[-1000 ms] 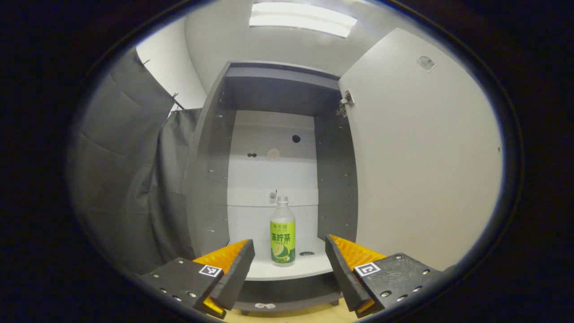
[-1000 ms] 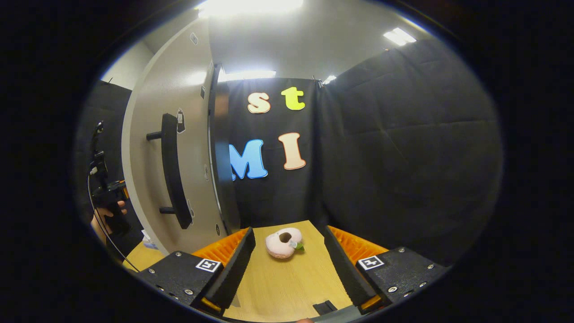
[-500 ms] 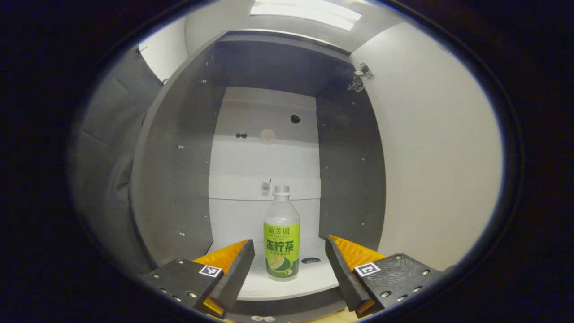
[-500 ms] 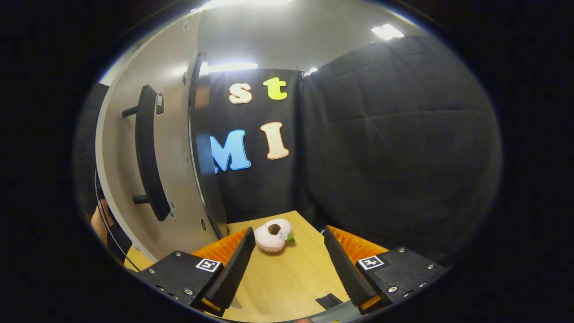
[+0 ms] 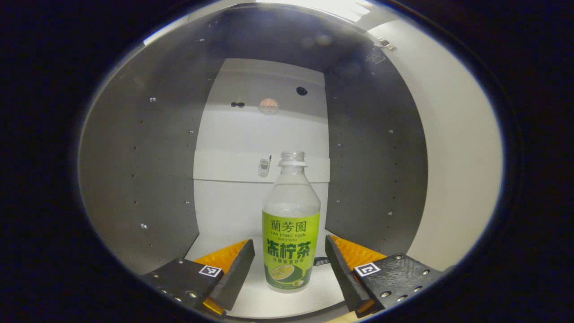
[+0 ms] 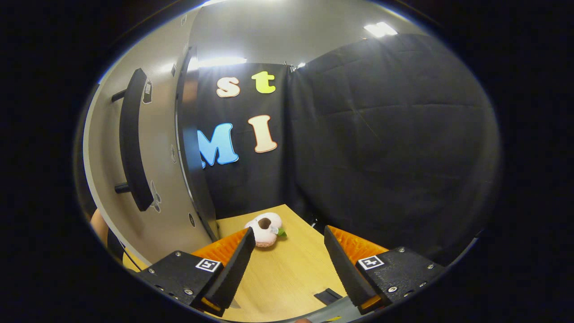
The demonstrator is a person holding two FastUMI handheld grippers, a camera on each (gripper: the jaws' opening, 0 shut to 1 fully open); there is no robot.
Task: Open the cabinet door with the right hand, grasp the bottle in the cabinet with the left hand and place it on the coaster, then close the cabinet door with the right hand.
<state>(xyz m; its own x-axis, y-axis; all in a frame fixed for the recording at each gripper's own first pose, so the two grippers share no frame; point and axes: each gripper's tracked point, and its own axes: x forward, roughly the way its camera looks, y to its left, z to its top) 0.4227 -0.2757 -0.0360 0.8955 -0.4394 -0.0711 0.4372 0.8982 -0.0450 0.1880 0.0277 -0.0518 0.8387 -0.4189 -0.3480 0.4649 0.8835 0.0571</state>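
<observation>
Two spread fingers of the left gripper [image 5: 290, 269] are lined up either side of the upright bottle [image 5: 291, 233] on the cabinet [image 5: 139, 179] shelf, seemingly not touching, while the right gripper [image 6: 285, 264] is held spread, empty, beside the open door [image 6: 166, 197].

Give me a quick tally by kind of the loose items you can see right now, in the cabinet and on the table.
Bottles: 1, the bottle standing upright on the cabinet shelf
Plush toys: 1, the pink plush toy on the table
Small dark flat pieces: 1, a dark piece near the table's front edge
Total: 3
</observation>
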